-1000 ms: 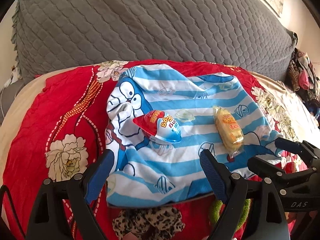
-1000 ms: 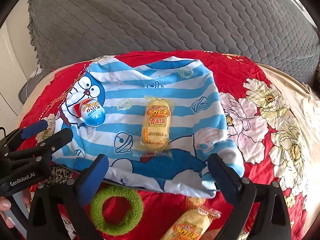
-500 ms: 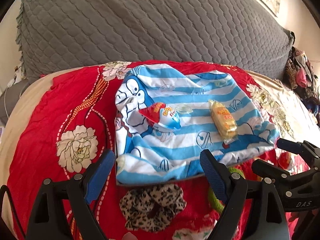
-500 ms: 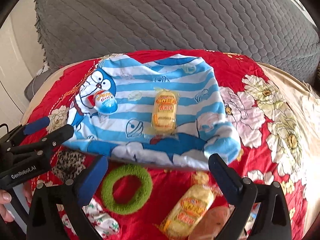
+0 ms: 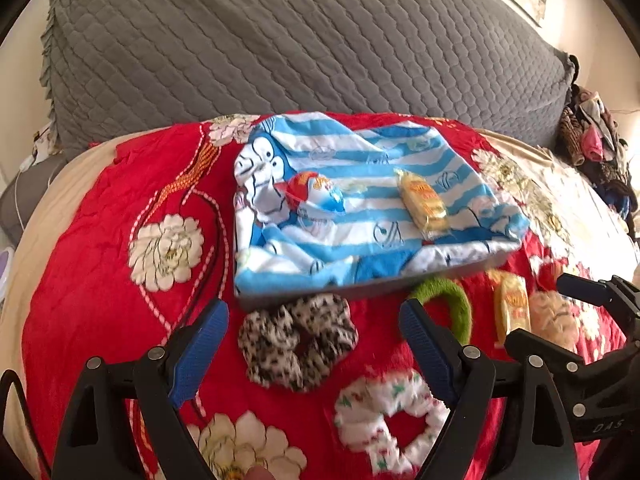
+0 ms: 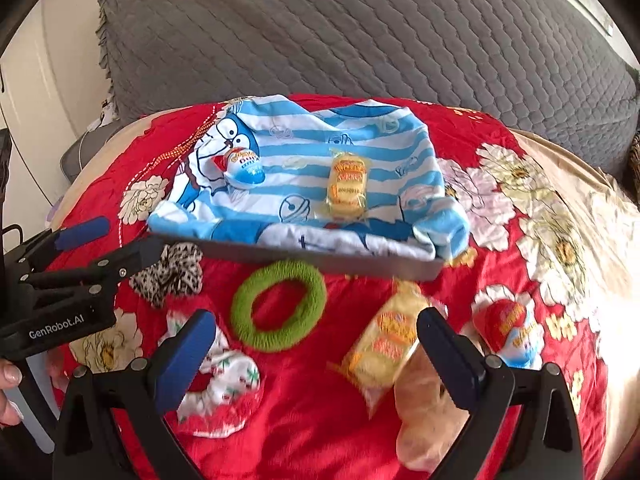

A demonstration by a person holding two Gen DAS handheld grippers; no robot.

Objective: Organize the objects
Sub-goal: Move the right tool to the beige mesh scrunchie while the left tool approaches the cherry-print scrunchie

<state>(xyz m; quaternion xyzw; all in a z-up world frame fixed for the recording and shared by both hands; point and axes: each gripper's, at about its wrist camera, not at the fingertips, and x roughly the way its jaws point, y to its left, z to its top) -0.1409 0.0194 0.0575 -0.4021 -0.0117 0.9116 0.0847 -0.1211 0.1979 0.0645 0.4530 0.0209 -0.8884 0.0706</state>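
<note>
A: Grippers?
B: Left gripper (image 5: 314, 344) has its jaws spread wide, nothing between them, hovering over the leopard scrunchie (image 5: 298, 344). Right gripper (image 6: 316, 358) likewise wide apart and empty, above the green scrunchie (image 6: 279, 305).
A: Where's the stuff?
B: Tray (image 6: 360, 262) covered by a blue striped cartoon cloth (image 6: 360, 148), sitting on the red floral bedspread (image 5: 100, 280). On the cloth: an egg-shaped toy pack (image 6: 244, 168) and a yellow snack pack (image 6: 347, 189), apart.
A: Loose items?
B: In front of the tray: both scrunchies, a white cherry-print scrunchie (image 6: 224, 384), a second yellow snack pack (image 6: 380, 354), a second egg pack (image 6: 510, 330). The peach-coloured item (image 6: 424, 412) beside the snack is too blurred to identify.
</note>
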